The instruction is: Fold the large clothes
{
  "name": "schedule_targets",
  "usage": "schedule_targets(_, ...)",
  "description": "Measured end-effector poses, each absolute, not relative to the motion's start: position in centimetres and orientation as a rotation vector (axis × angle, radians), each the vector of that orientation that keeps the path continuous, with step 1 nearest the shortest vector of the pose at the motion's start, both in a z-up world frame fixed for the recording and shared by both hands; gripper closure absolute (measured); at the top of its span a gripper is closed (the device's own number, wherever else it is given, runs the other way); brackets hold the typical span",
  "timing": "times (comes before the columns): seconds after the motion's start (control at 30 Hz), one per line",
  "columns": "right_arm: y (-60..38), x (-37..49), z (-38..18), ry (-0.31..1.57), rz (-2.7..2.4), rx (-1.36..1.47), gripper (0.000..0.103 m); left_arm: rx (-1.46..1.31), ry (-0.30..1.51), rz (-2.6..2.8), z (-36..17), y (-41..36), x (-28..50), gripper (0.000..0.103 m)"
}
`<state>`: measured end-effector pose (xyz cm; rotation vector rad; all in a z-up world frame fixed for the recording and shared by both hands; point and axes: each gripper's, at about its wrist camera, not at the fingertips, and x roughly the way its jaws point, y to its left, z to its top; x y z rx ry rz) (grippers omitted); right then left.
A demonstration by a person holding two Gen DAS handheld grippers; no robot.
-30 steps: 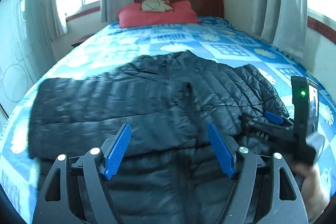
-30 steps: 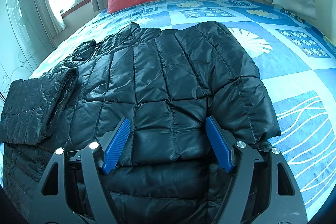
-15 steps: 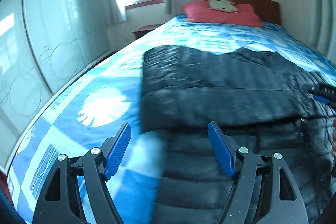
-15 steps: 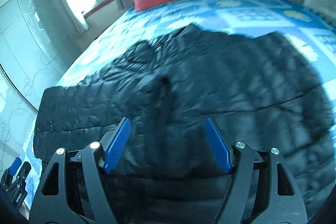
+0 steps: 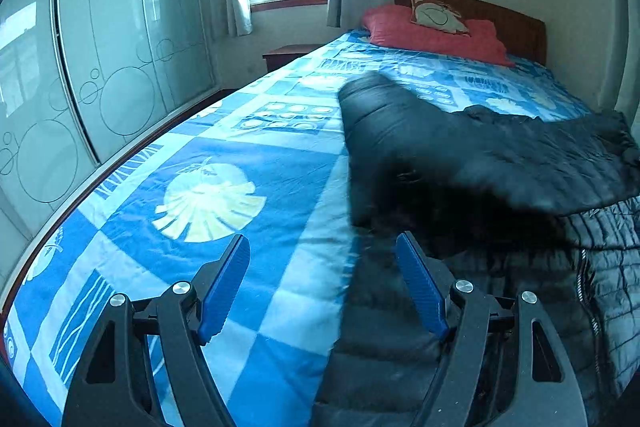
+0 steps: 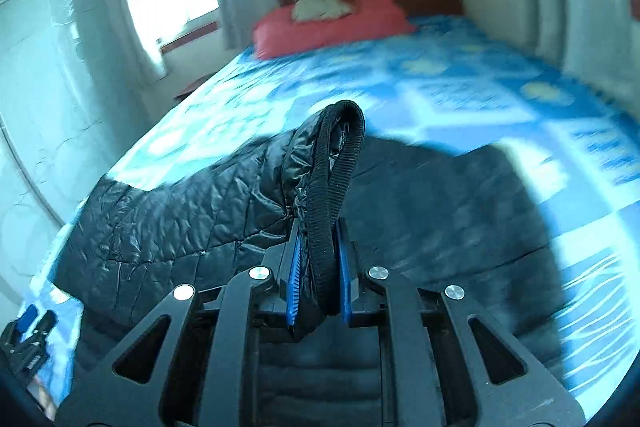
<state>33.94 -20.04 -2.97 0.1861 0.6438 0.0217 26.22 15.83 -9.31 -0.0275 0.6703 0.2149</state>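
Now one black jacket [image 5: 500,163] on one bed [image 5: 240,155], left tongs [image 5: 324,287] wide, right tongs [image 6: 318,275] clamping its cuff [image 6: 340,167]

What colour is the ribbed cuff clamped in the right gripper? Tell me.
Black, like the quilted jacket; the cuff in the right gripper shows best in the right wrist view.

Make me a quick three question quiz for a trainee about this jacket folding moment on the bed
1. True or false: the left gripper is shut on the jacket.
2. What does the right gripper clamp? A) pillow B) ribbed cuff C) curtain
3. Fill in: the pillow at the headboard is ____ in colour.

Key: 1 false, its jaws stand open over the bedspread and the jacket's edge. 2 B, the cuff sits between its blue pads. 3 red.
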Motion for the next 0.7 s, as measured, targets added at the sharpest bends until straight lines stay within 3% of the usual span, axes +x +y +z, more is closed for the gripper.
schedule_targets(0.17, -26.6, 34.2, -4.7, 0.707, -0.088, 0.191, 0.088, -0.026, 0.674, 0.192, -9.6, 14.3, 27.7, 0.029)
schedule_targets(0.37, -29.7, 35.0, -11.2, 0.851, -0.138, 0.199, 0.086, -0.044, 0.721, 0.173, -10.5, 13.3, 29.6, 0.029)
schedule_targets(0.7, -30.0, 35.3, -11.3, 0.838, -0.135, 0.171, 0.084, -0.009, 0.638, 0.169, -7.8, 13.3, 31.9, 0.028)
